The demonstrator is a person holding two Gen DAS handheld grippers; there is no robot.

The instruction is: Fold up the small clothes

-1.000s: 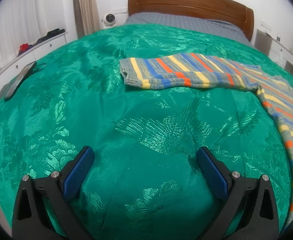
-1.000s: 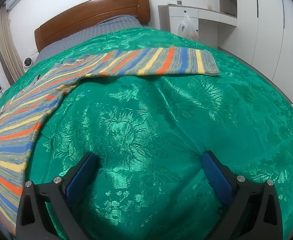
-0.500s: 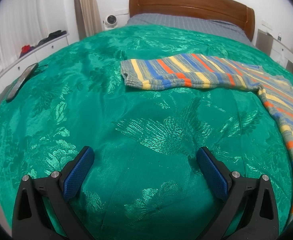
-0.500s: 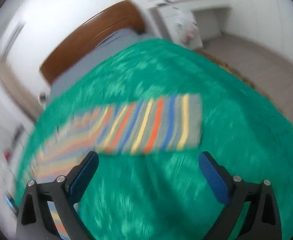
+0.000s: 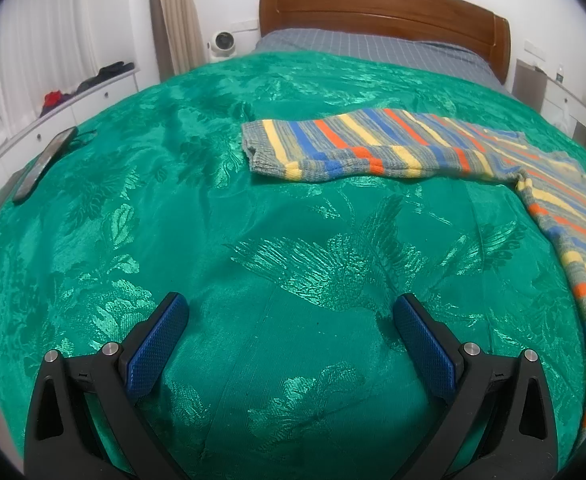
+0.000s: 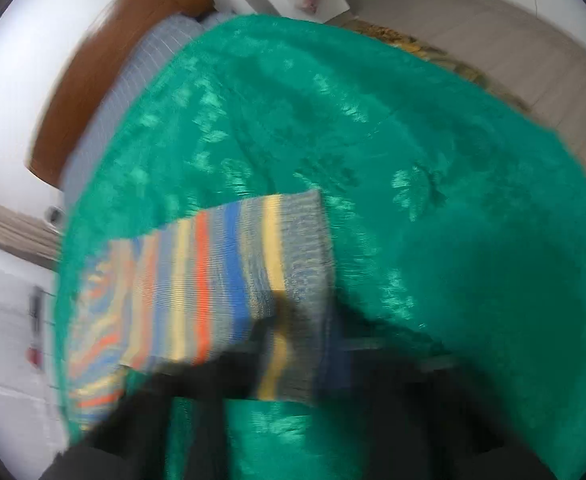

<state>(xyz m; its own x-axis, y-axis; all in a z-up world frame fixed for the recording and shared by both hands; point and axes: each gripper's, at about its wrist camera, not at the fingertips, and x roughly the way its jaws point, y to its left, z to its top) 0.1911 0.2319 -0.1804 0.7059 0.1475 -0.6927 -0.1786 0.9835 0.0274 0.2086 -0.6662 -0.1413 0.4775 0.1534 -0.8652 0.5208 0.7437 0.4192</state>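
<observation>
Green patterned bedspread (image 5: 253, 240) carries the striped garment (image 5: 373, 148), sleeve at 12 o'clock. Left gripper (image 5: 289, 340) hovers wide open, holding nothing. Right gripper (image 6: 301, 360) is blurred at the sleeve cuff (image 6: 305, 248); its grip I cannot tell. Better pinch the cuff edge fully before lifting.

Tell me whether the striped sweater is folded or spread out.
Spread out. The striped sweater lies flat on the green bedspread, its sleeve extended sideways, unfolded.
</observation>
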